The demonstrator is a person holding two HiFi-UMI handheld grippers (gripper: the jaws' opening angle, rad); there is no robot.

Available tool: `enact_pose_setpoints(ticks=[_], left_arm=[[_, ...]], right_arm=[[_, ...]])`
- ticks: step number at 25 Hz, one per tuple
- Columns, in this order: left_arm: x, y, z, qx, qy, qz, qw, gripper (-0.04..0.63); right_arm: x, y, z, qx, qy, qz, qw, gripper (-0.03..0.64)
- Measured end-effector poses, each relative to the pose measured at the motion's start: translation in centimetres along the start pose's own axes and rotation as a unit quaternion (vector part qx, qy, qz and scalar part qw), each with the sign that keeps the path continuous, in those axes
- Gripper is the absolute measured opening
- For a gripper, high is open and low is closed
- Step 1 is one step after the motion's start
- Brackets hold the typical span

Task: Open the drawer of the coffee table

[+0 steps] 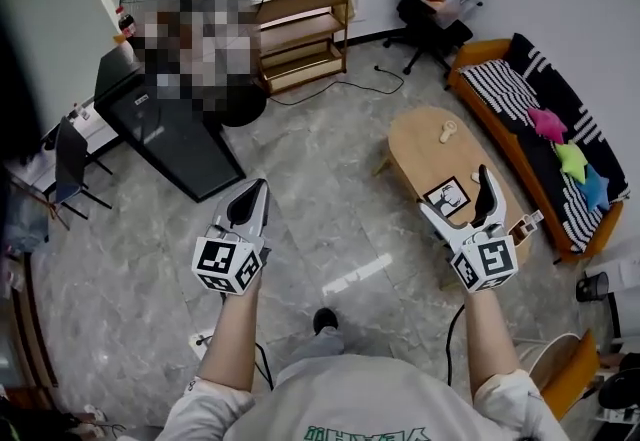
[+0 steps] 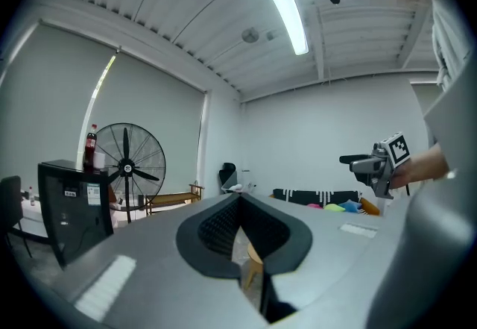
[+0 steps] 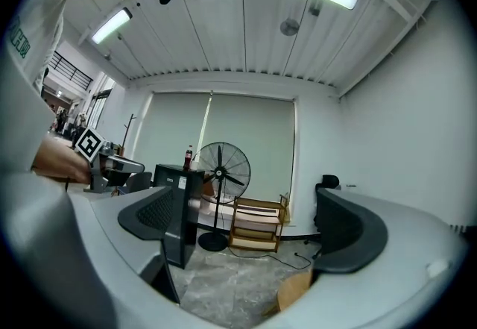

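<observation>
A person's left gripper [image 1: 260, 191] hovered with its fingers pressed together and empty, while the right gripper [image 1: 455, 191] held its fingers spread wide around nothing. The low oval desk [image 1: 425, 134] stood just beyond and below the right fingers, well off to the side of the left ones. Its drawer could not be made out from above. With the drawer front unseen, a blind reach risked missing the pull and shoving the light desk instead.
</observation>
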State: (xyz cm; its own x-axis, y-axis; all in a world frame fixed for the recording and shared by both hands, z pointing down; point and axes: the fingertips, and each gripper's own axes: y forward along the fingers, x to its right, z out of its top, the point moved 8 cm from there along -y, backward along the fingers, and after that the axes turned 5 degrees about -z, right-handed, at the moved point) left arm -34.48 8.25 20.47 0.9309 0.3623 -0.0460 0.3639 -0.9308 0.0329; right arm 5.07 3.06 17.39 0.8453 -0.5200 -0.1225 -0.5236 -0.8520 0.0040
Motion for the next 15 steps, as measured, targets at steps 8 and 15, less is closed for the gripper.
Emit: enact_pose_setpoints(ticks=[8,15], left_arm=[[-4.7,4.9,-0.2,-0.006,-0.001,-0.017,0.9998,-0.002],[-8.2,11.7,0.2,-0.013,0.018,-0.029,0.9993,-0.002]], right_arm=[[0.3,6.0,-0.6,-0.007,-0.004,-0.01,1.0,0.589],[3.9,12.0,-2.4,0.01,0.012,-0.03,0.999,0.589]])
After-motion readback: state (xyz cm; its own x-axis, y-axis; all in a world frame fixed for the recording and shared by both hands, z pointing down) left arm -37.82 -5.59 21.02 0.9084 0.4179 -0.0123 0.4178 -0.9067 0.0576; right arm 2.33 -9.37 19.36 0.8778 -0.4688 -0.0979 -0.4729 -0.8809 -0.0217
